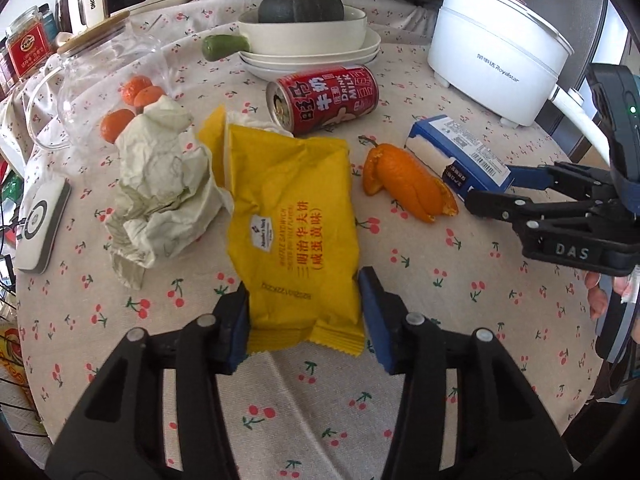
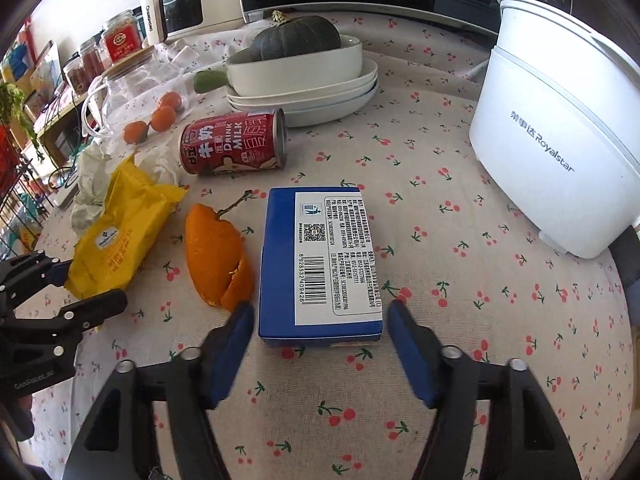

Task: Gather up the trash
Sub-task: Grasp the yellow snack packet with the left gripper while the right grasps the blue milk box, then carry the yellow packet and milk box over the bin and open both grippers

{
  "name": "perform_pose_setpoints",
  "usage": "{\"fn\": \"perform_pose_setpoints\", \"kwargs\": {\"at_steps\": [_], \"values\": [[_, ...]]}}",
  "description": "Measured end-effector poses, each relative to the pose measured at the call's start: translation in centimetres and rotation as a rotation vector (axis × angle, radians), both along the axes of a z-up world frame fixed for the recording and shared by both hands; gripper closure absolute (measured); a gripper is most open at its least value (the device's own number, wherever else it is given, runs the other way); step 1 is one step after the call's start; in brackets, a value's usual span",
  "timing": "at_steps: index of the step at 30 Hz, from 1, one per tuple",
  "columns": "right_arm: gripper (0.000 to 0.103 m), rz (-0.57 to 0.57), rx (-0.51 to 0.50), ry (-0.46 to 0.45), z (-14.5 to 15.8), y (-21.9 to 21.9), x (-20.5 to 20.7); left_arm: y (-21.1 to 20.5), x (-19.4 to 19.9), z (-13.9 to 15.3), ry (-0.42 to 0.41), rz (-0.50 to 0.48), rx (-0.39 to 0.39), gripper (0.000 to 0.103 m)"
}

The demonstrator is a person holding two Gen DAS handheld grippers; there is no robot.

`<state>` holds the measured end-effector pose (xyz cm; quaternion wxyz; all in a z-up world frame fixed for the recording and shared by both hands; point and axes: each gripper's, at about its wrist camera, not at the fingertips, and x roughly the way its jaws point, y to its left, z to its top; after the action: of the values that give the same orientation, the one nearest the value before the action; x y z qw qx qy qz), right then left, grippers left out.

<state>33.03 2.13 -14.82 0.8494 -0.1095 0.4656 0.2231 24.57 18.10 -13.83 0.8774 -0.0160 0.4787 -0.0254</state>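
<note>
Yellow crinkled snack packet (image 1: 292,220) sits between your left gripper's (image 1: 304,312) parted fingers, left pad touching; your right gripper (image 2: 320,344) straddles the blue cardboard box (image 2: 320,264), fingers apart.

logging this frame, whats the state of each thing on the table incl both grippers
yellow snack bag: flat, torn open at far end
left gripper: straddles the bag's near end, left pad touching, right pad clear
blue box: flat, closed, label up
right gripper: open around box's near end, not touching
red milk can: on its side
orange peel: lying loose
crumpled paper: balled up
squash: sitting in white dish
</note>
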Motion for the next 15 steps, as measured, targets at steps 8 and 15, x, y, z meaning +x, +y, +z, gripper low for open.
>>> {"fn": "perform_pose_setpoints", "kwargs": {"at_steps": [8,15], "values": [[0.045,0.005,0.007,-0.01,1.8,-2.0,-2.3,-0.7,-1.5,1.8,-0.014,-0.007,-0.01,0.052],[0.045,-0.012,0.002,-0.051,5.2,-5.7,-7.2,-2.6,-4.4,3.4,-0.009,-0.015,-0.035,0.052]]}}
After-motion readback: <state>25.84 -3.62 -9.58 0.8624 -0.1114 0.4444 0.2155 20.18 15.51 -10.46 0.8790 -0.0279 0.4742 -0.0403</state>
